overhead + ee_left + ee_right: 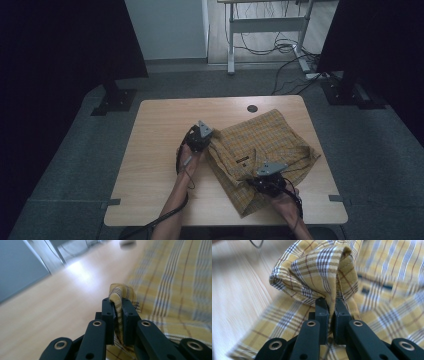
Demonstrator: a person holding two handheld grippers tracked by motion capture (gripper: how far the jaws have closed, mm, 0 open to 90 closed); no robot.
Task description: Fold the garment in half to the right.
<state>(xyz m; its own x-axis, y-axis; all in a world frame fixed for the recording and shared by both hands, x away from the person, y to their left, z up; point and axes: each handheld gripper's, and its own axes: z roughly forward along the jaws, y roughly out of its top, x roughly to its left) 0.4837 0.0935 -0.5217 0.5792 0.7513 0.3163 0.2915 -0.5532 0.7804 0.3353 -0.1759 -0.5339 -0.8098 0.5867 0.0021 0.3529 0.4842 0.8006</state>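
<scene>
A: Closest to the lens, what have the black jaws got?

B: The left gripper (119, 315) is clamped on a fold of the yellow plaid shirt (262, 150); the right gripper (331, 311) pinches a bunched fold the same way.

A: Any writing?

B: A small dark label (242, 160) sits on the shirt, too small to read.

A: Where does the shirt lie?

B: Crumpled on the right half of the wooden table (155, 150), its corner reaching the near edge. The left half is bare wood; a dark round hole (252, 108) sits by the far edge.
</scene>
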